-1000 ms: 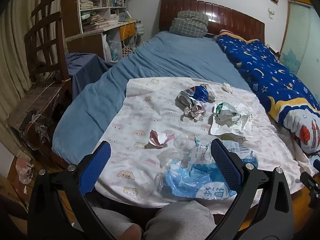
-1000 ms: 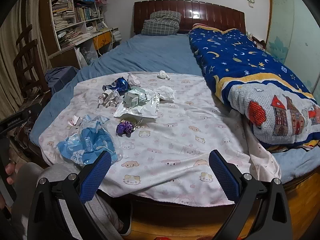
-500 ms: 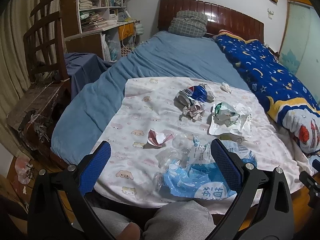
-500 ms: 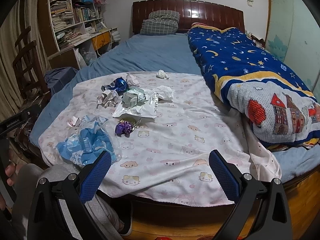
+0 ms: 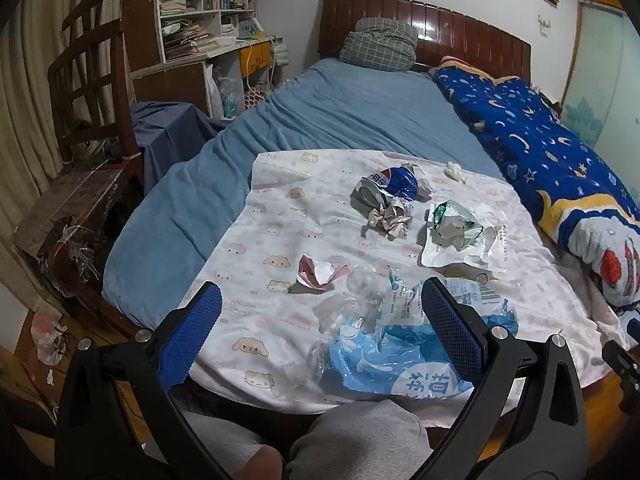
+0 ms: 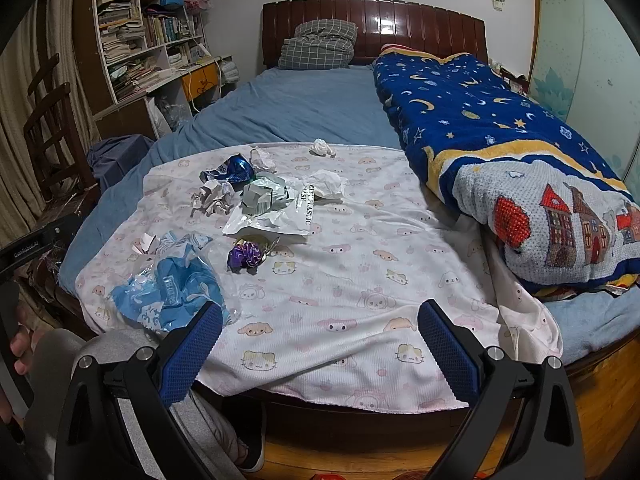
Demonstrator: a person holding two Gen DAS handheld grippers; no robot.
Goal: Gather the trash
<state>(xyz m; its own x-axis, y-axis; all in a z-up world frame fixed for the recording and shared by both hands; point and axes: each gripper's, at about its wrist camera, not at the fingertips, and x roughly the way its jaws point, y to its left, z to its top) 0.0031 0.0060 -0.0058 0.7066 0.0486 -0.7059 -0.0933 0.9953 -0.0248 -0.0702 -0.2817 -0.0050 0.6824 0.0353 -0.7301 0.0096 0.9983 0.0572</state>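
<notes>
While nothing has yet been picked up, the white cartoon-print cloth (image 6: 340,280) over the bed carries all the trash: crumpled blue-and-white plastic bag (image 5: 400,344) nearest, flat white plastic pouch (image 6: 276,216), crushed blue drink can (image 5: 388,188), small purple foil wrapper (image 6: 244,256). Left gripper (image 5: 320,336) and right gripper (image 6: 318,344) both hang spread wide, empty. Judging by position, the next move is to lower the left gripper onto the bag and pinch a raised fold.

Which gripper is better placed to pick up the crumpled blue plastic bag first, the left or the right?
Left. The left gripper is open, with the crumpled blue plastic bag between its fingers. The right gripper faces bare sheet.
</notes>
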